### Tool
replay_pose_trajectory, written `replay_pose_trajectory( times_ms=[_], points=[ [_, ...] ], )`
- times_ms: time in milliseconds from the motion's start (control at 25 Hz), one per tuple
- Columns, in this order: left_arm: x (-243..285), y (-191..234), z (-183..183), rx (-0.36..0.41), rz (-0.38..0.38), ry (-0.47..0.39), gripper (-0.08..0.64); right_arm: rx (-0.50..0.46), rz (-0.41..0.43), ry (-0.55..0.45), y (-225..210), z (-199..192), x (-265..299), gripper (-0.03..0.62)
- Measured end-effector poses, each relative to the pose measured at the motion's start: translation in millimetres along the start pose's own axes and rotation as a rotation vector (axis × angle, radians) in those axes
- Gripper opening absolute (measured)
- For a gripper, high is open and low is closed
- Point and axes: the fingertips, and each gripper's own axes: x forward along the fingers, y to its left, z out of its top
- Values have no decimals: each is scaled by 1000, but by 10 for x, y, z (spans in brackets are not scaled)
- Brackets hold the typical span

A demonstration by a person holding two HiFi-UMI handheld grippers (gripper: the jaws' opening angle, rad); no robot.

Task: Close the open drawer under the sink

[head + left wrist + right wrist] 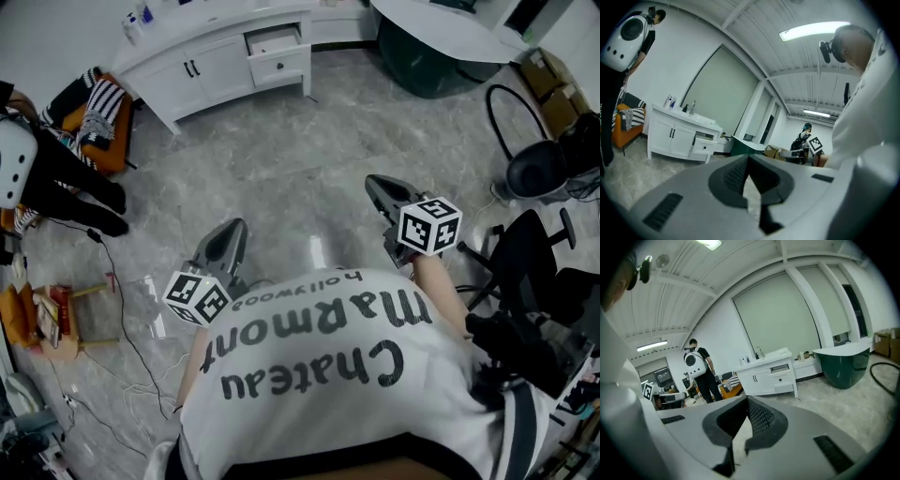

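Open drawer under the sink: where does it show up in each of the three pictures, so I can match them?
Head view: the open drawer is at top centre, in the right end of the white cabinet.
Left gripper view: left of centre, far off.
Right gripper view: a little right of centre.
Shared landmark: the dark green tub, to the drawer's right in every view.

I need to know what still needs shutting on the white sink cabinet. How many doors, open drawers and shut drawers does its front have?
doors: 2
open drawer: 1
shut drawer: 1
Total: 4
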Motion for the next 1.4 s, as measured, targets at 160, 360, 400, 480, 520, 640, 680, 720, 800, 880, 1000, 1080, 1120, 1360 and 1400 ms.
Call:
replay_pose_trajectory(
  times_ms=[160,360,400,480,520,640,680,720,800,880,1000,1080,1120,1360,1400],
  points=[
    [-161,111,-23,-2,-73,-9,8,114,27,-75,333,-118,63,11],
    [-119,121,69,-62,-114,-110,8,161,13,-118,367,-297,19,12],
    [-112,107,70,-83,-119,-120,8,163,7,-113,338,-312,17,12],
    [-77,145,45,-98,-116,-111,8,150,-2,-100,278,-301,92,12],
    [-43,206,41,-95,-108,-103,8,136,0,-92,254,-282,174,12],
    [109,442,97,-86,-75,-92,8,114,13,-80,163,-181,507,12],
    [167,504,117,-87,-60,-92,8,115,18,-79,121,-128,617,12],
    [230,557,136,-93,-46,-94,9,114,26,-75,79,-70,721,12],
    [386,660,201,-130,-32,-106,8,105,52,-58,-17,66,920,12],
    [584,749,302,-177,-38,-122,8,101,71,-46,-166,234,1088,12],
    [949,845,449,-152,-27,-115,8,112,82,-49,-487,513,1280,12],
    [1205,910,533,-124,-3,-107,8,112,76,-44,-721,672,1410,12],
    [1329,938,564,-121,5,-105,9,105,69,-35,-836,733,1478,12],
    [1933,1166,602,-109,65,-69,8,74,75,27,-1393,1015,1892,12],
    [2015,1213,610,-107,74,-69,8,81,86,31,-1463,1060,1953,12]
  ],
)
